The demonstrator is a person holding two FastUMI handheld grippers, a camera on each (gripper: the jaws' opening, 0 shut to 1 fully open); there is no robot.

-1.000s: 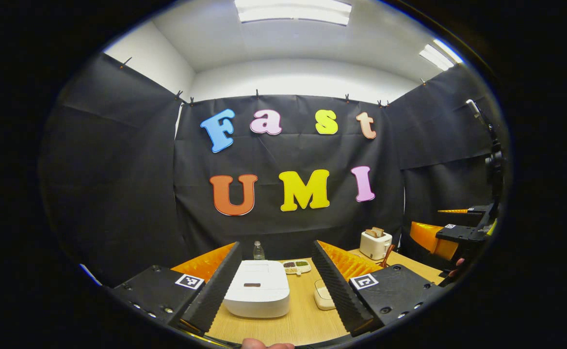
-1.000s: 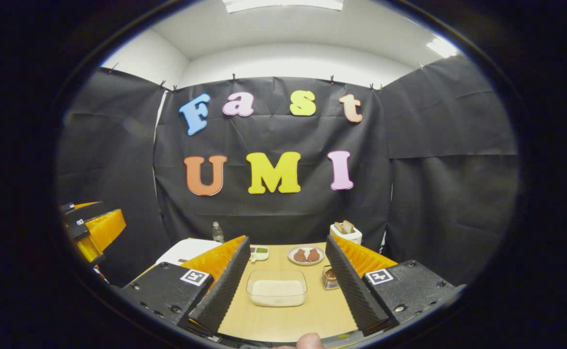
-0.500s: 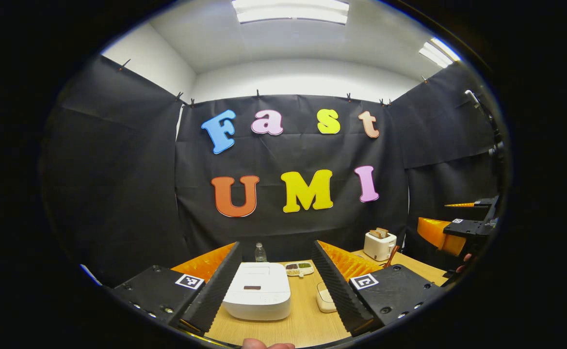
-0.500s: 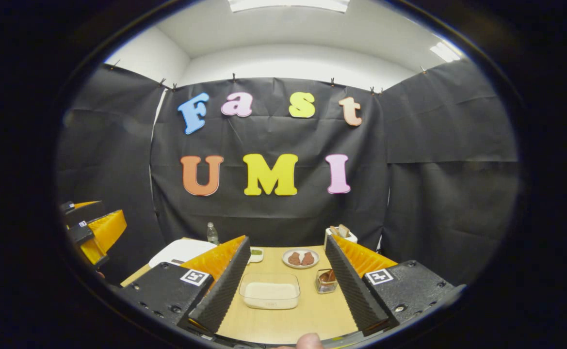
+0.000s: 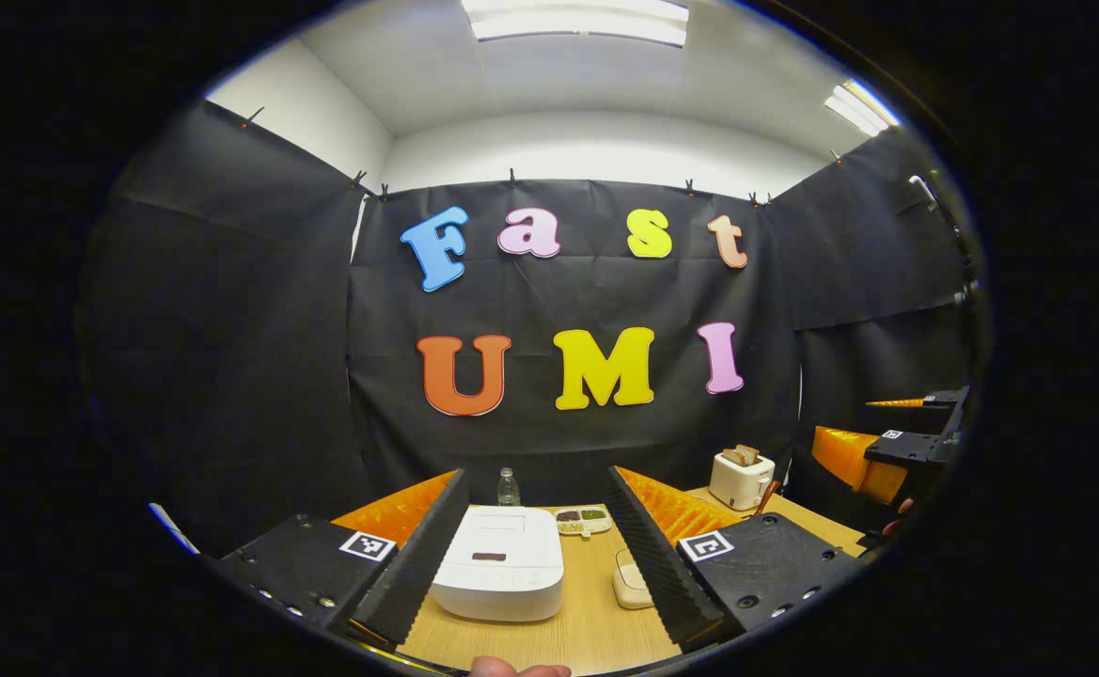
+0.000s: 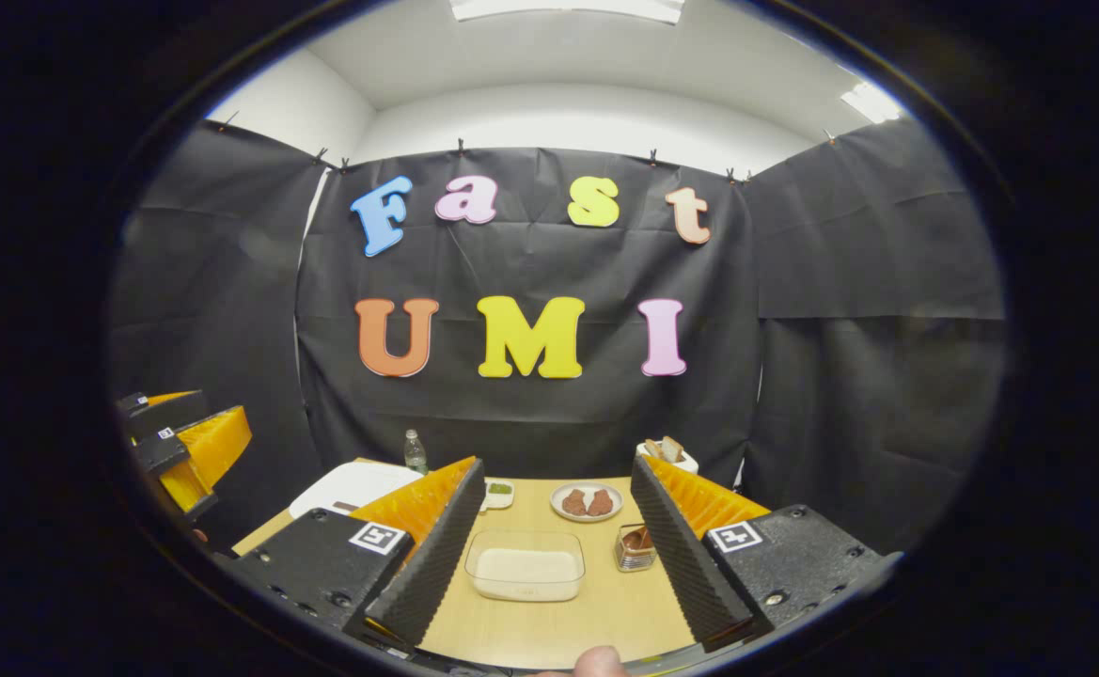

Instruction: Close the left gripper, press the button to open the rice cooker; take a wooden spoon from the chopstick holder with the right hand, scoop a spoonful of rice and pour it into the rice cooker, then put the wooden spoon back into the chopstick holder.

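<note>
Rice cooker [image 5: 500, 562] sits straight ahead of the left tongs [image 5: 535, 541], framed between their wide-open jaws, lid down and untouched. Since the task wants these tongs shut before pressing, closing them looks like the first move, then a short reach forward and down onto the lid's front, where I take the button to be. The right tongs [image 6: 549, 536], also spread open and holding nothing, face a clear rice container [image 6: 524, 574] lying crosswise just ahead; a small glass chopstick holder [image 6: 635, 547] stands just right of it, nearer the right finger. Farther along the wooden table [image 6: 596, 611] sit a plate [image 6: 586, 501], a toaster [image 5: 741, 477] and a bottle [image 5: 508, 489], with black cloth walling the booth.
</note>
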